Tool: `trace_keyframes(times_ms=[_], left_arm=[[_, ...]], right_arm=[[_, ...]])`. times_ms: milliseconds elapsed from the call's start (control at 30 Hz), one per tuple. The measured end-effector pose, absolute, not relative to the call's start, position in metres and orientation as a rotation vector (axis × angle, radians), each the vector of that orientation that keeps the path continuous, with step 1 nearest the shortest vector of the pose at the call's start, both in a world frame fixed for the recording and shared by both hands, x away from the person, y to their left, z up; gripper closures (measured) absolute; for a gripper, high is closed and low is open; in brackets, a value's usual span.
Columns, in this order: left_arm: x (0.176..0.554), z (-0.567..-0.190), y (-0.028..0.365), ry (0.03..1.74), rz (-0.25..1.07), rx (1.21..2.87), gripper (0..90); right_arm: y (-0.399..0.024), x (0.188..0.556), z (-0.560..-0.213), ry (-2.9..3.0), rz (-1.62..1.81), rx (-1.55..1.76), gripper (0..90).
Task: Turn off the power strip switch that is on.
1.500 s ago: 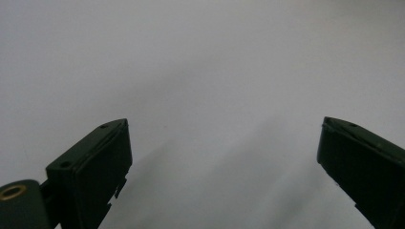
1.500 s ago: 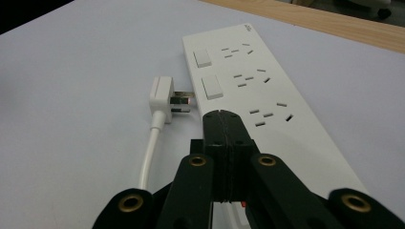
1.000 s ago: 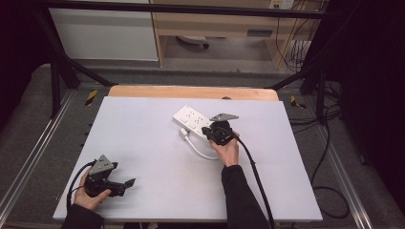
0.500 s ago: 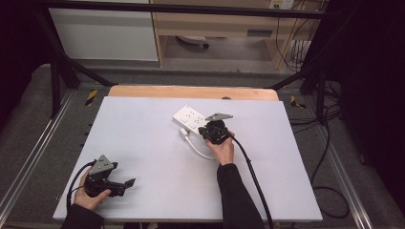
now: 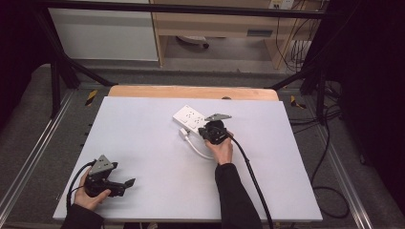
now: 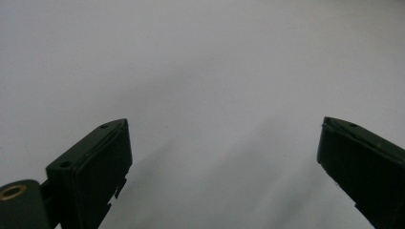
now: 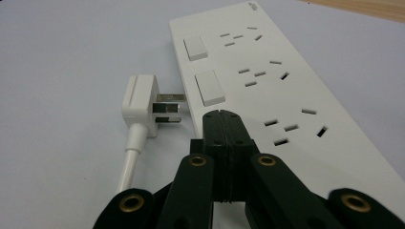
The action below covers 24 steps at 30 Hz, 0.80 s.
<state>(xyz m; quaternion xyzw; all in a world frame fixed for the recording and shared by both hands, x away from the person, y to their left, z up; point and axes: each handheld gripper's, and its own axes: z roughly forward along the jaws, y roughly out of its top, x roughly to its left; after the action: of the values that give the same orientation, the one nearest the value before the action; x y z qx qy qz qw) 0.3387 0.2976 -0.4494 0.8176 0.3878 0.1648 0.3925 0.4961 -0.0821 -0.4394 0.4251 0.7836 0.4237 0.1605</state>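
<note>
closed tongs over the power strip switch

my right gripper [image 7: 223,125] is clenched, jaws pressed flat together w/ nothing between them. i judge that's on purpose: a shut tip makes one narrow point, good for pushing a rocker switch [image 7: 210,88] rather than grabbing. the tip sits over the near end of the power strip [image 7: 286,95], just beside the third switch spot; whether it touches i can't tell. the strip lies near the far edge of the tabletop [image 5: 143,143], a bit right of centre, angled. its own plug [image 7: 143,102] lies loose on the tabletop just beside the strip's long side, pins pointing at it, cord [image 7: 129,162] trailing back toward me, so it's out of the way of the sockets.

my left gripper [image 5: 125,183] rests near the left front corner, well apart from the strip, jaws released and wide, idle imo.

views: the right gripper view gives the switches, socket slots and plug pins, which the high view shows as a small white block [image 5: 191,118] and a curl of cord [image 5: 198,149]. the high view gives the layout, both hands and where each sits. the left gripper view gives bare tabletop between my spread jaws.
</note>
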Motion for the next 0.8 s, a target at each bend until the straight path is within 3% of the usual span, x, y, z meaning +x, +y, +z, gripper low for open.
trace_keyframes(times_ms=[800], left_arm=[[0.3389,-0.4492,0.2972,0.983,0.420,2.076,4.3]], right_arm=[[-0.0795,0.4975,-0.4404,2.225,1.213,1.195,90.0]])
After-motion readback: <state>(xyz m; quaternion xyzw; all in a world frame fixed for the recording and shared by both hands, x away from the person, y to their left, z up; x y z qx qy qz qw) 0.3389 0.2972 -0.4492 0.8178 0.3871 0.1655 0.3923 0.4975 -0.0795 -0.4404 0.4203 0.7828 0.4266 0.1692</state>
